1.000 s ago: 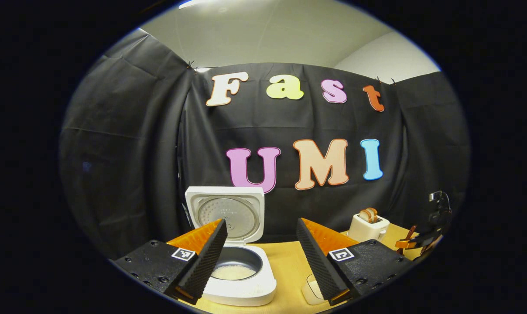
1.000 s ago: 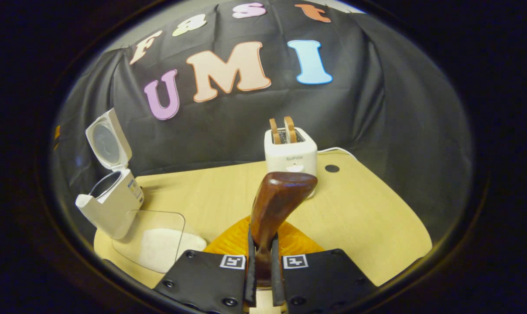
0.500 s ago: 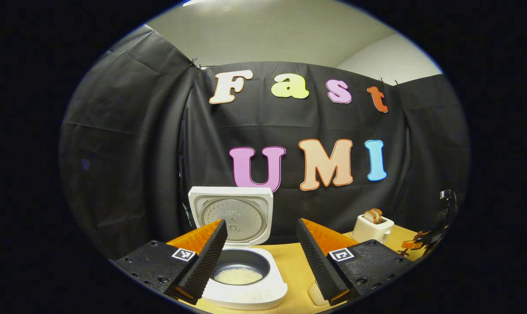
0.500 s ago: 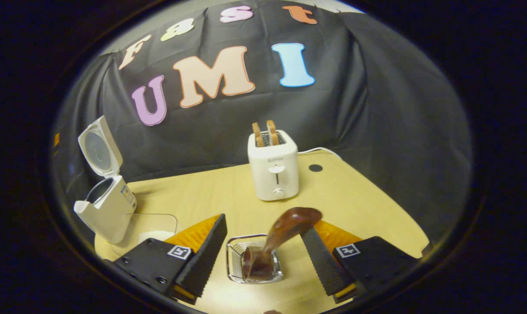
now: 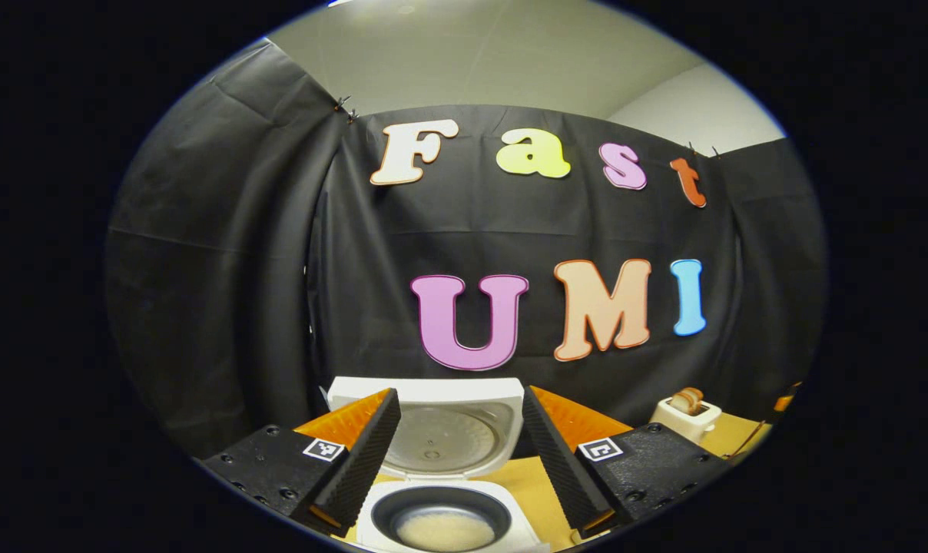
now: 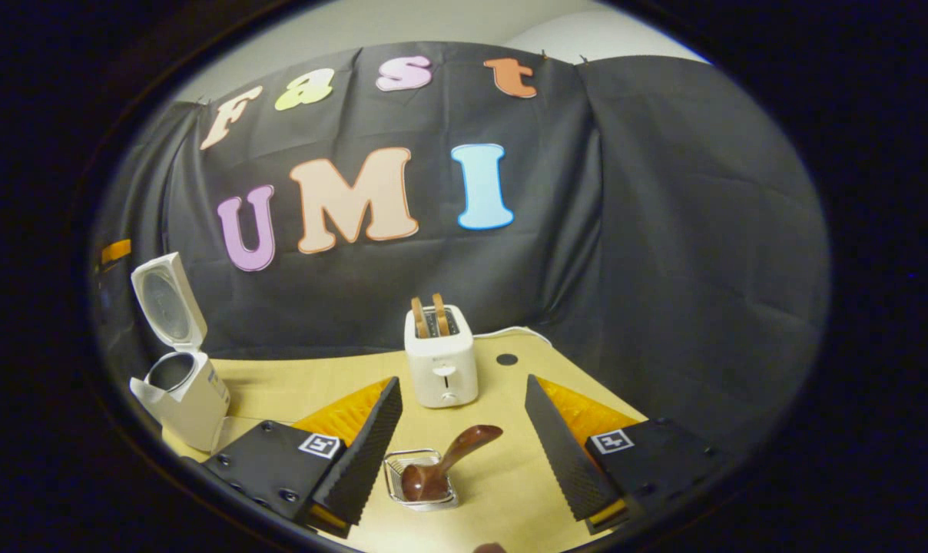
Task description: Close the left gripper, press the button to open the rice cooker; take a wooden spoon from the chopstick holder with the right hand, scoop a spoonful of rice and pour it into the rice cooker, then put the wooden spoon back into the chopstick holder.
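standing in the chopstick holder (image 6: 422, 482), the wooden spoon (image 6: 449, 461) seems free between the right gripper (image 6: 458, 453)'s wide-spread, empty fingers.

Ahead of the right tool (image 6: 461, 449), the wooden spoon (image 6: 450, 461) is dark and glossy in the wire metal chopstick holder (image 6: 419, 481). The bench (image 6: 502, 491) is pale matt wood. The rice cooker (image 5: 442, 461) is smooth white plastic.
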